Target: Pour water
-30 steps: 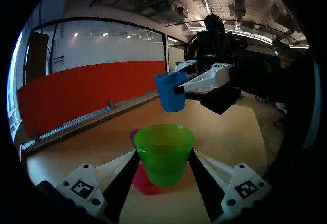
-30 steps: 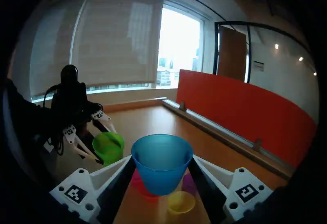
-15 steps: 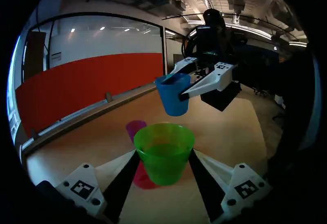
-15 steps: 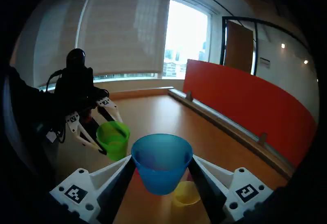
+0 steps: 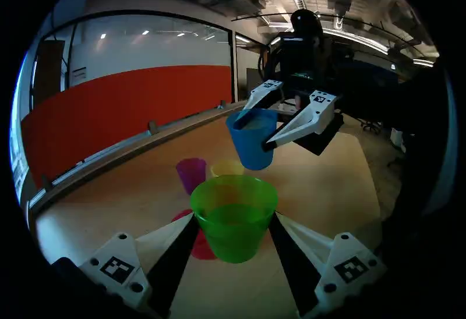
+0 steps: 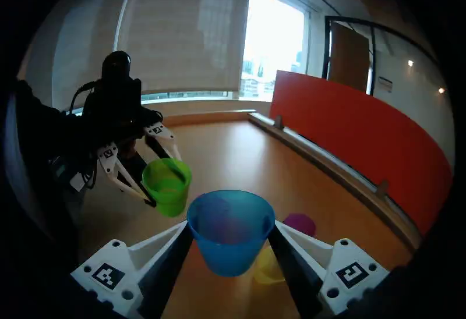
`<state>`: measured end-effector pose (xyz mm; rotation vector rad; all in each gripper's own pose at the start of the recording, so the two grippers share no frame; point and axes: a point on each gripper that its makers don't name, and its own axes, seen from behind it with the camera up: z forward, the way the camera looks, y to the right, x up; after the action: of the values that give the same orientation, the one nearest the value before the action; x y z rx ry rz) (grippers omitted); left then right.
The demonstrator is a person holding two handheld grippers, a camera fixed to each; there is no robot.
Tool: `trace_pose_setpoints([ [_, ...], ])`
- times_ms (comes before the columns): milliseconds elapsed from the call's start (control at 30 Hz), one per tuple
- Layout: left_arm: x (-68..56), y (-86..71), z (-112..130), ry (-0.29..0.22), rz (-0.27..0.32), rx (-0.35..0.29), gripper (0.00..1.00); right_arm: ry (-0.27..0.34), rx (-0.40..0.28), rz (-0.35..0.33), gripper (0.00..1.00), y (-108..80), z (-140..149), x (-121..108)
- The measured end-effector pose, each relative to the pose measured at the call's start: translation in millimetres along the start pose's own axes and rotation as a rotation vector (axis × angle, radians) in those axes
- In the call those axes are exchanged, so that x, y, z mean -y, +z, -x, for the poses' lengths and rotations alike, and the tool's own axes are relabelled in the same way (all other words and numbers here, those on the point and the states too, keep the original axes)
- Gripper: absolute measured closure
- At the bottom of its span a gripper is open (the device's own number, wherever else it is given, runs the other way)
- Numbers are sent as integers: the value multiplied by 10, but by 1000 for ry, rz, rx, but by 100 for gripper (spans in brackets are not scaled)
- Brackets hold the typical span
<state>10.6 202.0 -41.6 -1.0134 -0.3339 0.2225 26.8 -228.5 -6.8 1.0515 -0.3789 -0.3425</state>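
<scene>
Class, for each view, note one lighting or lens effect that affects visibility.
Right gripper view: the window is blown out, so the left gripper reads mostly as a dark backlit shape, its green cup clear. Left gripper view: the fisheye bows the red wall; the blue cup looks sharp.

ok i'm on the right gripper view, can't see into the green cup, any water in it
Observer: Yes. In the left gripper view a water line shows through the green cup, partway up its wall.
Operator: which cups are on the table
Observer: Besides the purple cup and the yellow cup, a red cup sits on the table, partly hidden by the green one.
</scene>
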Motion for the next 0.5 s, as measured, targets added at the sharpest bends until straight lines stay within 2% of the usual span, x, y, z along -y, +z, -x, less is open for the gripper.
trace_pose_setpoints([
  [500, -98, 49, 277, -11, 27, 70, 18, -14, 71, -51, 10, 103, 318, 162],
])
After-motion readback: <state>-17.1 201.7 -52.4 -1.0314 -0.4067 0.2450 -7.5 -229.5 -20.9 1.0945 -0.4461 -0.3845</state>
